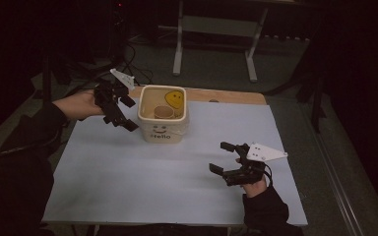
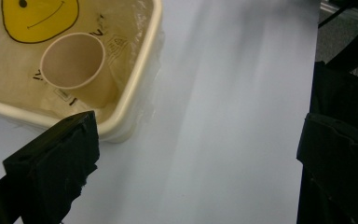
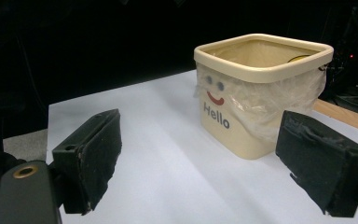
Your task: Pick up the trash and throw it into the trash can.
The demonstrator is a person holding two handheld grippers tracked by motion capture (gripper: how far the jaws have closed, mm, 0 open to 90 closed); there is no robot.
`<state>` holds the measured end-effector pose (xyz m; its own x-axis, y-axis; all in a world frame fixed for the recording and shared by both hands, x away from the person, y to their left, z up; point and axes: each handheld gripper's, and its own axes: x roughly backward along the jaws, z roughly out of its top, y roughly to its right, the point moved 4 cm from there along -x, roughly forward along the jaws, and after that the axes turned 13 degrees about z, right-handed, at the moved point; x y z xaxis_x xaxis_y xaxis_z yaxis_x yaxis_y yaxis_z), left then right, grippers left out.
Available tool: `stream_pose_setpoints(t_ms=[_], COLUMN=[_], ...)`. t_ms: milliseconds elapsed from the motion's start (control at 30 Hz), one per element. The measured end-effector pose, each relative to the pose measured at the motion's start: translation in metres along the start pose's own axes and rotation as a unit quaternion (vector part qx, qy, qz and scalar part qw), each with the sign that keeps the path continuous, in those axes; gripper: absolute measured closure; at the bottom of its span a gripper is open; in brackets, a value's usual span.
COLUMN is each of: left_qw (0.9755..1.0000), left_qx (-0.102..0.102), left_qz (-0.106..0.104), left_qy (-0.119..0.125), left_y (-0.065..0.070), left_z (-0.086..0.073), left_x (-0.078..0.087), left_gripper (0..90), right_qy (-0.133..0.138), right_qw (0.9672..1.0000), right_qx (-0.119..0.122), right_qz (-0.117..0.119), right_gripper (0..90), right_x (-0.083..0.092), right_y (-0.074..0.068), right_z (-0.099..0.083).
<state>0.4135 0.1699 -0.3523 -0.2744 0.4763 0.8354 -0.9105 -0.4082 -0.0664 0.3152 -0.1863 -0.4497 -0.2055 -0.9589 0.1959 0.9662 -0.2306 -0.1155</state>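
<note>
bin (image 3: 242, 70): glossy cream plastic, clear film liner
cup (image 2: 74, 63) inside bin: matt brown paper
table (image 1: 177, 182) under bin: smooth matt white

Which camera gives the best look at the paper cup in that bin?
The left gripper view: the paper cup is close, its open mouth plain inside the bin. The high view shows it small; in the right gripper view the bin's wall hides it.

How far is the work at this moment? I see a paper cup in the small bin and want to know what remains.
Looks done: the brown paper cup sits inside the cream plastic bin with the "Hello" face. In hand: nothing; the left gripper is open beside the bin, and the right gripper is open above the white table cover. Left: no other loose item is visible, so perhaps nothing.
</note>
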Motion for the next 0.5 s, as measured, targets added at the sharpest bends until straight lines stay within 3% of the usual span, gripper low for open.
stream_pose_setpoints(t_ms=[267, 500], left_qw=[0.9999, 1.0], left_qx=[-0.004, -0.002], left_qz=[0.01, -0.002], left_qy=[-0.004, 0.004], left_y=[0.016, 0.031], left_z=[-0.017, -0.031], left_x=[-0.007, -0.015], left_gripper=[0.2, 0.2], right_qy=[-0.002, -0.005], right_qw=[1.0, 1.0], right_qx=[-0.001, -0.001], right_qz=[0.0, 0.001], right_gripper=[14.0, 14.0], right_x=[-0.001, -0.002], right_y=[0.0, 0.0], right_z=[0.0, -0.001])
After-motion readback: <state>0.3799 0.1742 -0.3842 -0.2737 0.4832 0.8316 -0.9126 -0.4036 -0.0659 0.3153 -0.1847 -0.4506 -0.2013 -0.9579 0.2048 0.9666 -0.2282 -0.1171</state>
